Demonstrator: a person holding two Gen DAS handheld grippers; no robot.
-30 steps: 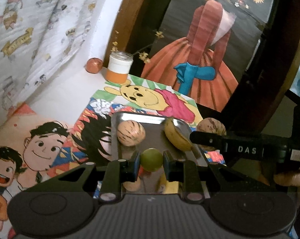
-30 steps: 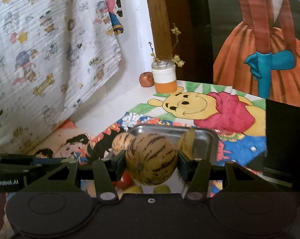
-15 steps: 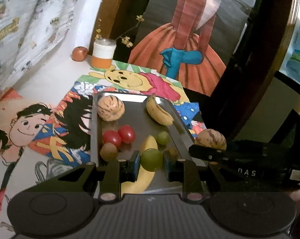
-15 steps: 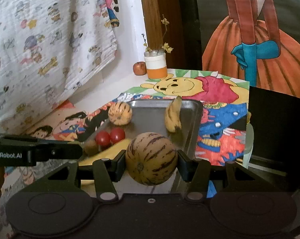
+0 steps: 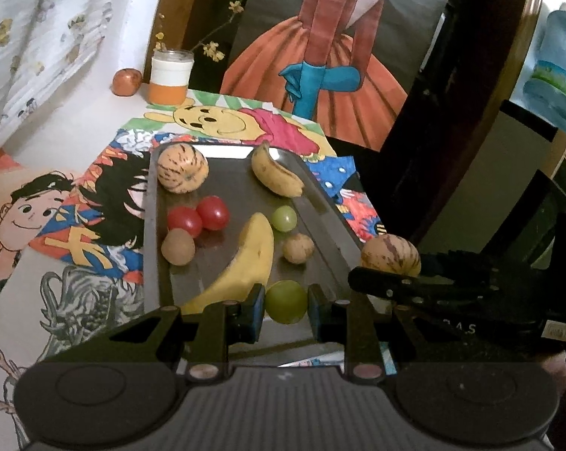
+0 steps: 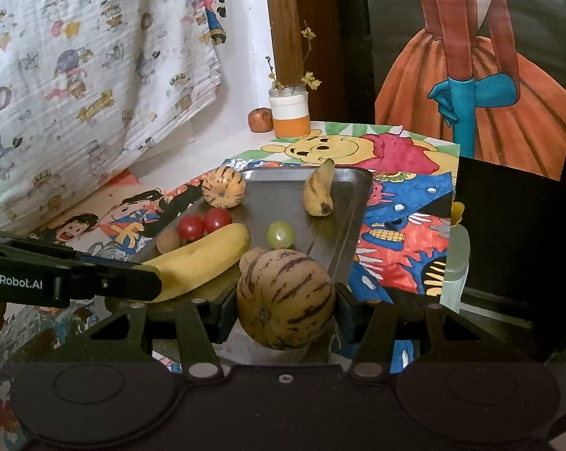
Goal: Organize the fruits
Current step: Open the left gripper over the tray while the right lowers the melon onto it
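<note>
A table spread with bright cartoon drawings (image 5: pixel 95 225) carries a metal tray (image 5: pixel 153 225) of fruit: a long banana (image 5: pixel 245 263), a short banana (image 5: pixel 277 176), a striped melon (image 5: pixel 181 171), two tomatoes (image 5: pixel 200 216), a loose grape (image 5: pixel 284 218). The right gripper (image 6: pixel 286 302) stands partly open, clamped on a second striped melon (image 6: pixel 286 302) over the tray's near edge. The left gripper (image 5: pixel 286 301) is squeezed tight on a green grape (image 5: pixel 286 301) above the near end. Both fruits seem mid-delivery; next, each likely needs lowering onto bare tray before release.
</note>
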